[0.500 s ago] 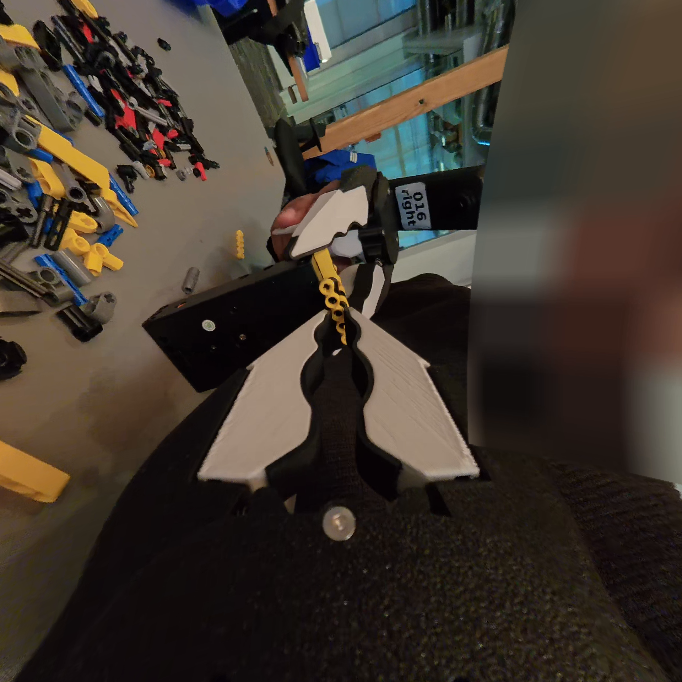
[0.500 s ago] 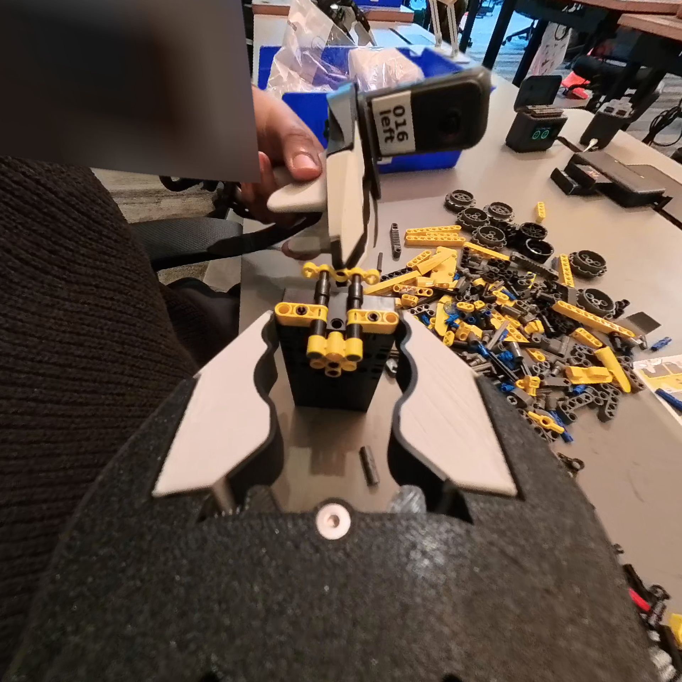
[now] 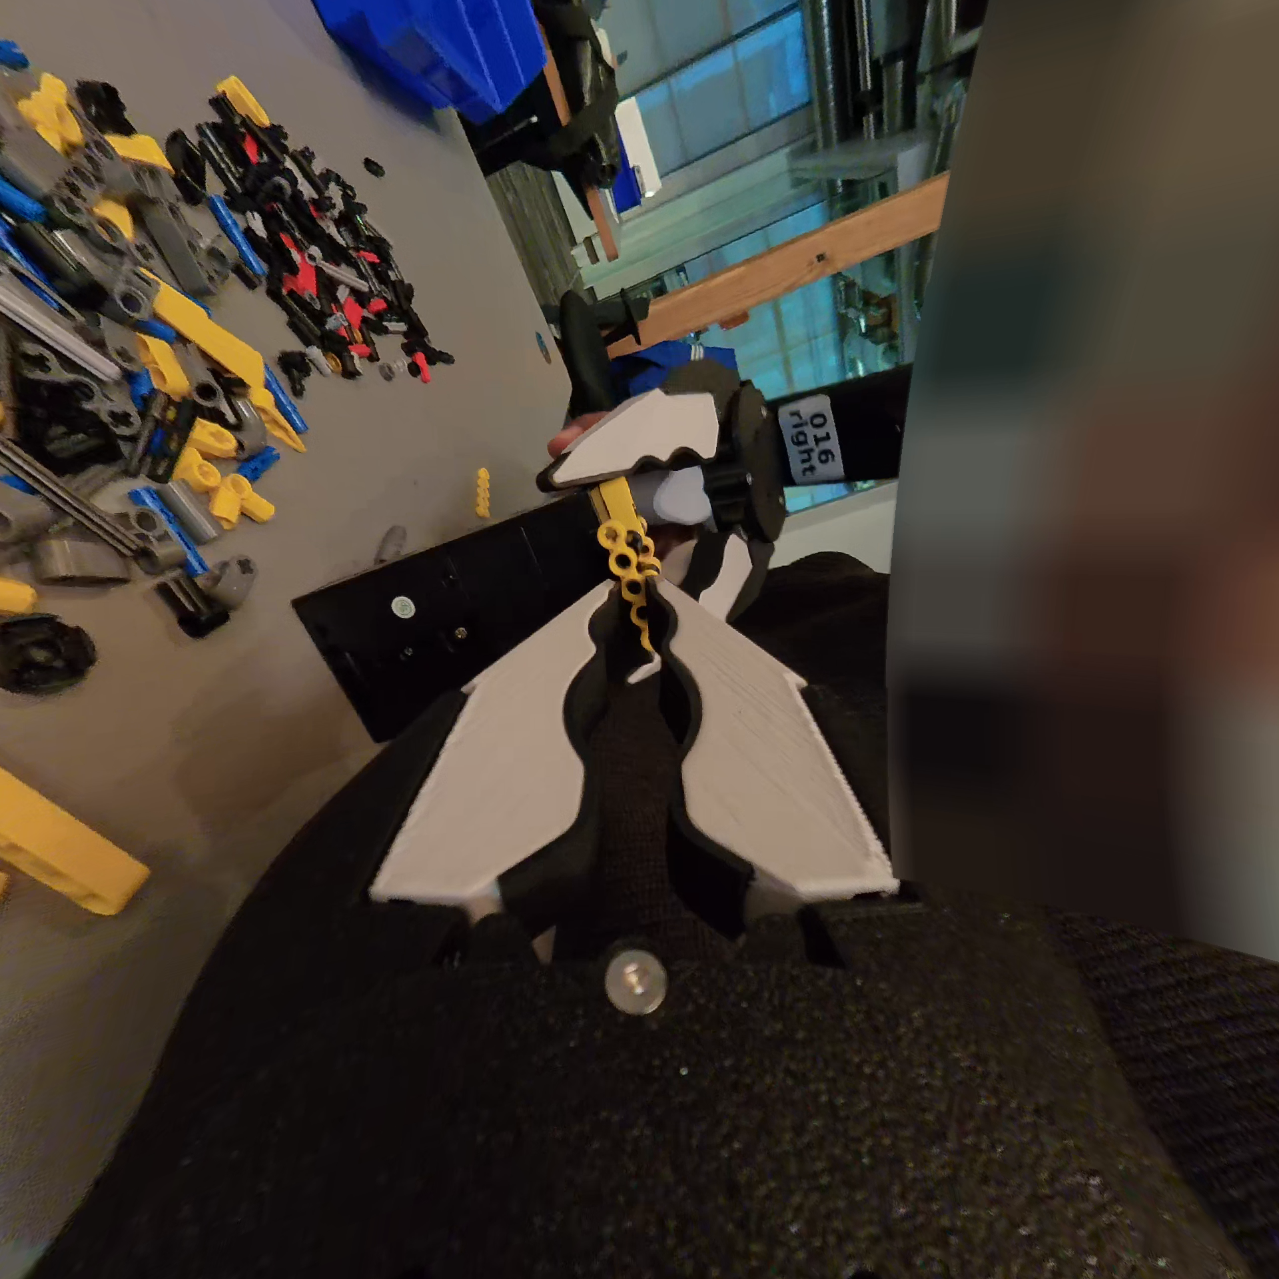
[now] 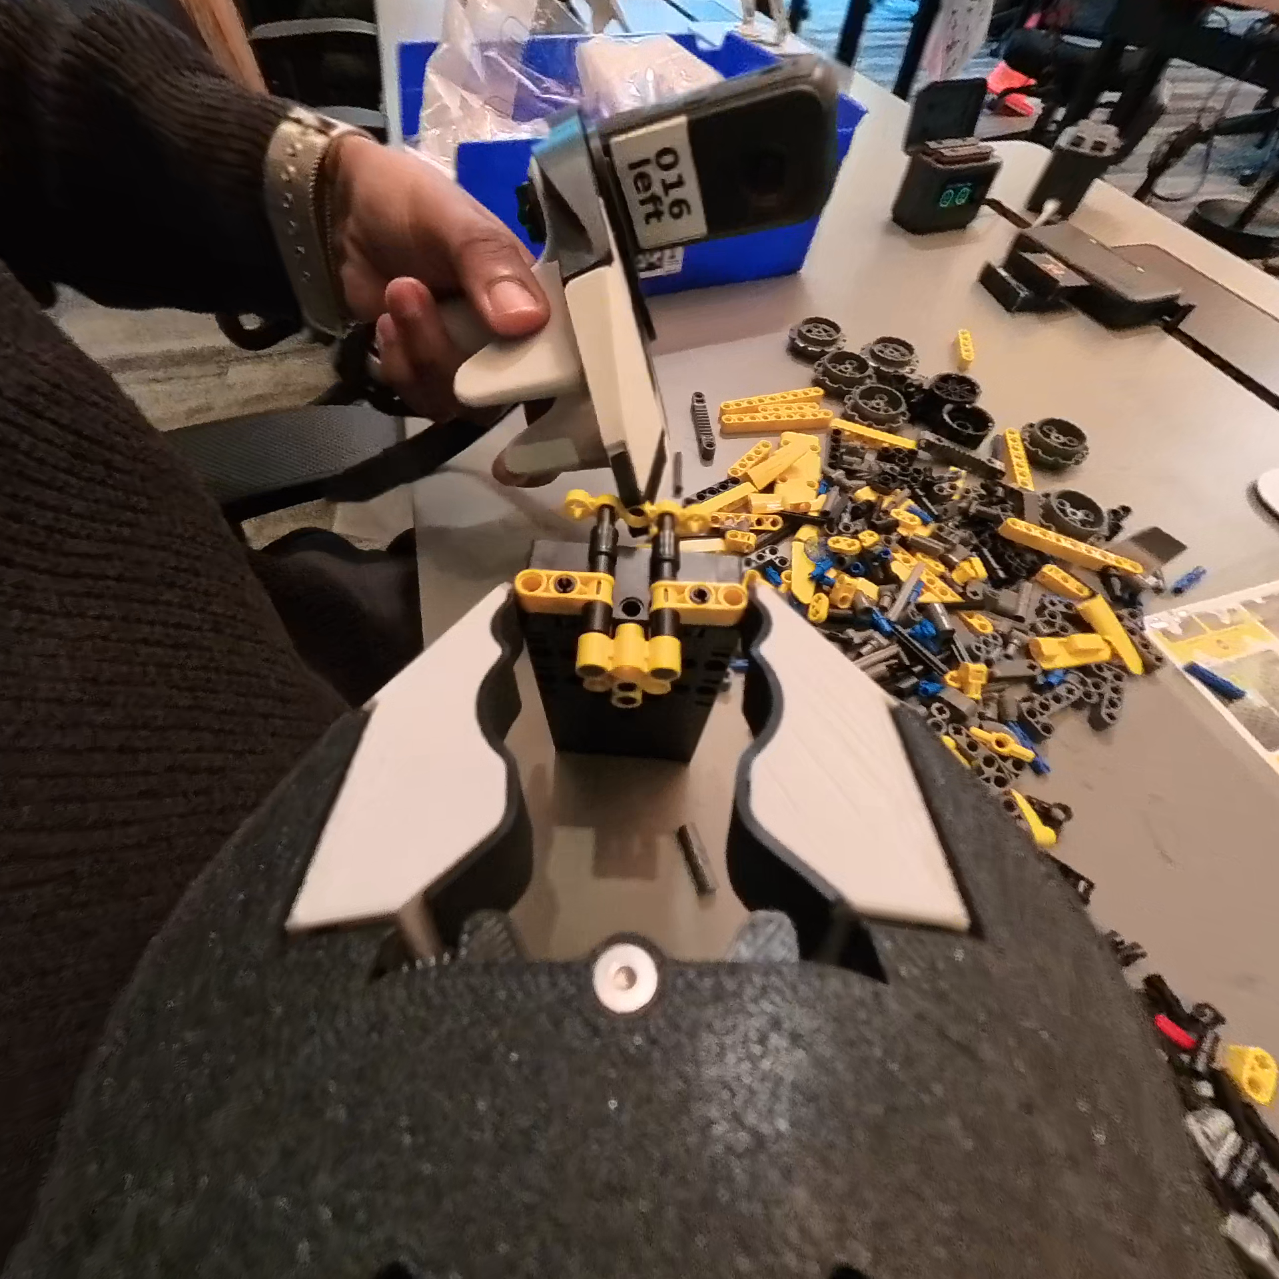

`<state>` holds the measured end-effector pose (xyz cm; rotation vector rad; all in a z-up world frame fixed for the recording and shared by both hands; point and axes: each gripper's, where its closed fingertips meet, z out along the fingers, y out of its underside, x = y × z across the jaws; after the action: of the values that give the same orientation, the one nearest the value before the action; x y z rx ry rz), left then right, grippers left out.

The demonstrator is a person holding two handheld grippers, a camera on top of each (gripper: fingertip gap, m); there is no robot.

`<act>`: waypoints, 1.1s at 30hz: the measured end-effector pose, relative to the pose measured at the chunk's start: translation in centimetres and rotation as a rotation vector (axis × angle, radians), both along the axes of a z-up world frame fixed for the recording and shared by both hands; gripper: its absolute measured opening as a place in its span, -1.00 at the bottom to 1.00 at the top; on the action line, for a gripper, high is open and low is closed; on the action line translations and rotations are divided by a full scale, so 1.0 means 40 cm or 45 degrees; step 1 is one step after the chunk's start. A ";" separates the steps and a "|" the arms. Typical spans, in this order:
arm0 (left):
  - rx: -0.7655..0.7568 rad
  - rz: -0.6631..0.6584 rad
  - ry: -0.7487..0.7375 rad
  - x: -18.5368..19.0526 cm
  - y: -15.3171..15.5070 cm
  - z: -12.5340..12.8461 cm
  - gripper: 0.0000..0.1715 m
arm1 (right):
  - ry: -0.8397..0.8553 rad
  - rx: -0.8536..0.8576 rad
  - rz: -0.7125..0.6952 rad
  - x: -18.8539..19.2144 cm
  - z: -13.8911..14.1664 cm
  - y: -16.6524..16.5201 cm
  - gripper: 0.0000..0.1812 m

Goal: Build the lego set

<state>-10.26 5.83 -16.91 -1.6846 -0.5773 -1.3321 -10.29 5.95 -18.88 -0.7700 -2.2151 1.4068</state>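
My right gripper is shut on a black block and holds it by its sides above the grey table. A yellow and black beam assembly sits on the block's top end, with two black pins running up to a thin yellow beam. My left gripper is shut on that yellow beam. In the right wrist view the left gripper comes down from above, held by a hand. In the left wrist view the block and a white finger of the right gripper show.
A pile of yellow, black, grey and blue parts lies right of the block, with black wheels behind it. A blue bin, black devices and a printed sheet stand farther off. A small black pin lies under my right gripper. Left and right tips are no more than a few centimetres apart.
Both grippers keep their hold. The left gripper has tilted a little over the assembly, and more of the hand and sleeve shows in the right wrist view.
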 end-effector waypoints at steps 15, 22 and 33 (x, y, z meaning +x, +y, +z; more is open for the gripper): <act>0.026 -0.058 0.037 -0.022 0.024 0.003 -0.93 | 0.028 -0.117 -0.076 -0.013 0.032 0.017 -0.21; 0.017 -0.084 0.034 -0.019 0.026 0.003 -0.93 | 0.122 0.029 0.457 0.025 0.057 0.073 -0.19; 0.001 -0.108 -0.013 -0.009 0.034 0.005 -0.93 | 0.122 0.306 0.954 0.027 0.012 0.039 -0.18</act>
<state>-10.61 7.19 -16.69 -1.7186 -0.5160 -1.4019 -9.22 7.50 -18.38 0.2473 -2.6504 1.3781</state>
